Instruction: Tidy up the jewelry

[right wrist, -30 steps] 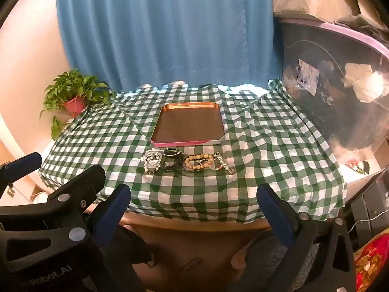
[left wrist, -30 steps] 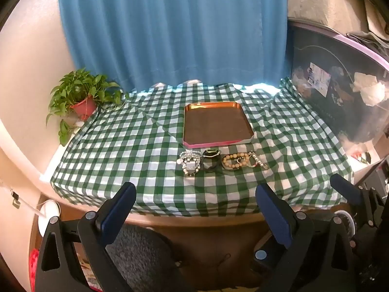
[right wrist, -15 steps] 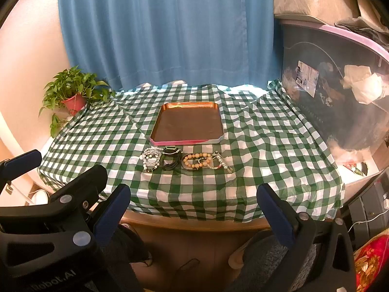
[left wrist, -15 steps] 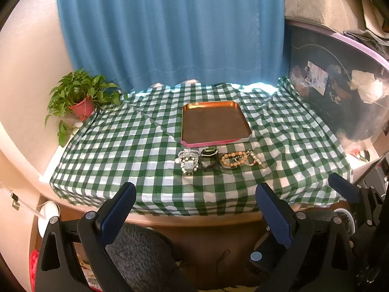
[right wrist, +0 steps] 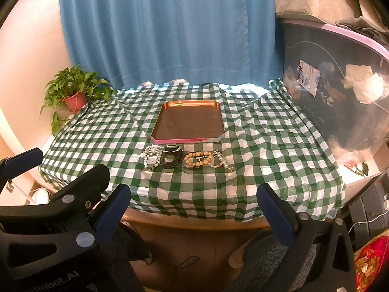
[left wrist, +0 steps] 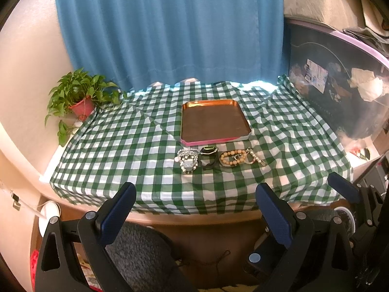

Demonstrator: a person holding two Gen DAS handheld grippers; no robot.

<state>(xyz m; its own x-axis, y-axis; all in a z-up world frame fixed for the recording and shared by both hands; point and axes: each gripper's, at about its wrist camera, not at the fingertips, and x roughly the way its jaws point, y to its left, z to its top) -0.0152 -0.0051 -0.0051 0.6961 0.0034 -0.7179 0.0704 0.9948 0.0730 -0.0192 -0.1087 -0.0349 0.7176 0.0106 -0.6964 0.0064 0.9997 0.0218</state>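
Left gripper and right gripper both released, blue-padded jaws spread wide and gripping nothing, held off the near edge of the table covered in green-and-white checked cloth, well apart from the jewelry. Rectangular copper-coloured metal tray with pink rim lies flat mid-table; just in front of its near rim, in a row left to right: white-and-grey beaded bracelet, black band bracelet, tan wooden-bead bracelet, pale bead strand with metal clasp, the last two touching. Potted green plant in red pot at far-left corner; blue curtain behind.
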